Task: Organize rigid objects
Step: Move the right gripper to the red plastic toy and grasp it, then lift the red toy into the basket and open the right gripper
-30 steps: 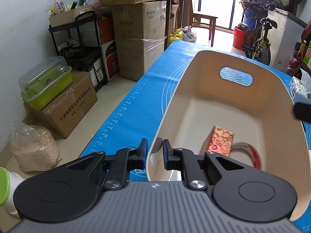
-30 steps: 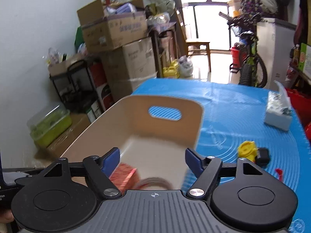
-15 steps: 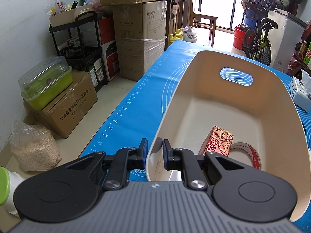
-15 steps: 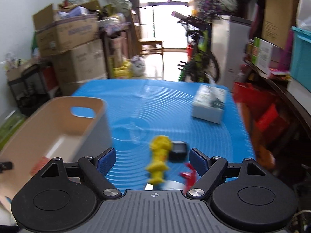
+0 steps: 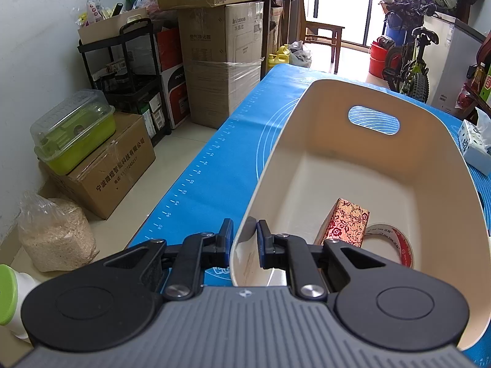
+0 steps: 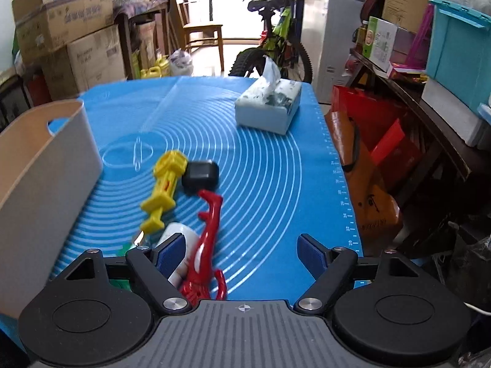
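My left gripper [image 5: 243,239] is shut on the near rim of a cream plastic bin [image 5: 362,165] on the blue mat. Inside the bin lie a red patterned box [image 5: 346,222] and a roll of tape [image 5: 389,243]. My right gripper [image 6: 242,253] is open and empty, low over the mat to the right of the bin [image 6: 46,165]. Just ahead of it lie a red toy figure [image 6: 205,239], a white object [image 6: 181,236] partly hidden by the left finger, a yellow toy [image 6: 164,188] and a black block [image 6: 201,176].
A tissue box [image 6: 268,105] stands at the far right of the blue mat [image 6: 264,165]. Cardboard boxes [image 5: 221,61], a black shelf and a green container [image 5: 73,135] stand on the floor to the left. A bicycle [image 6: 273,43] and cluttered shelves lie beyond and right.
My right gripper has swung from above the bin to the right, over the loose toys on the mat. My left gripper has held still on the bin rim.
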Tool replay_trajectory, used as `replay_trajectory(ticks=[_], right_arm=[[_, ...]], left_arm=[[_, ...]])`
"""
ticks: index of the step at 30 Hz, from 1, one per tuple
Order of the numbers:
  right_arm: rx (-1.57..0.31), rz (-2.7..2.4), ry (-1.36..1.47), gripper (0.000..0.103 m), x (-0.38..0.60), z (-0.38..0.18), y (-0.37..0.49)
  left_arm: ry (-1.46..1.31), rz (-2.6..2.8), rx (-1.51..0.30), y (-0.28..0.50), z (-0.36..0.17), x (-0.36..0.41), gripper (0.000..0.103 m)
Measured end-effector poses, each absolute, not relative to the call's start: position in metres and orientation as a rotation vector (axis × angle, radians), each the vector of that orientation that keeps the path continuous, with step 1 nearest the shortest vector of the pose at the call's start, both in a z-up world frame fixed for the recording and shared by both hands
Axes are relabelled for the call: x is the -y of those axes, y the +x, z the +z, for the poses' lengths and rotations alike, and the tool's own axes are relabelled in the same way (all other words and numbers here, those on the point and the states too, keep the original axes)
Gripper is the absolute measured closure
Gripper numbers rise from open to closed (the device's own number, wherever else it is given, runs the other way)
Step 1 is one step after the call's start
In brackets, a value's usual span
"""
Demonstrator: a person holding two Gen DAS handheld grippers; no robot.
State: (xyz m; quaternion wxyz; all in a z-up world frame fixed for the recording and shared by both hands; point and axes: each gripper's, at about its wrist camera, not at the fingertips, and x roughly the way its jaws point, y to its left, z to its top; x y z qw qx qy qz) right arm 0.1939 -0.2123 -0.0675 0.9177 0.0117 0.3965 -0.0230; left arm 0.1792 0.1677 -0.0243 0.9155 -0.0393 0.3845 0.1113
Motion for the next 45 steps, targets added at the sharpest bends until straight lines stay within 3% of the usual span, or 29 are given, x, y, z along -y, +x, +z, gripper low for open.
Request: replay_trajectory(ticks=[19,23,28,34,37,45], right_arm=[[-0.994,0.031,-0.014,0.028,0.199,-0.112,0.216],[-1.002,0.029,-0.014,0.034,0.193,-0.118,0.219],[-0.997,0.087,-0.042,0.057,0.187,-0.115,0.219],[-0.981,0.077,-0.038,0.059,0.185,-0.114,0.215],[-0.947,0.079,-0.035,0.071,0.188,-0.110,0.209],[-0.933,0.050,0.016,0.071,0.205,-0.104,0.203]], left_arm=[[-0.073,0.229,-0.790,0.178,-0.024,-0.168,0.084],[-0.073,0.230,-0.791,0.178,-0.024,-0.168,0.084],[-0.074,0.230,-0.791,0.178,-0.024,-0.168,0.084],[-0.074,0.229,-0.791,0.178,-0.024,-0.168,0.084],[-0.074,0.230,-0.790,0.179,-0.025,-0.167,0.084],[-0.073,0.230,-0.790,0.179,-0.025,-0.167,0.084]])
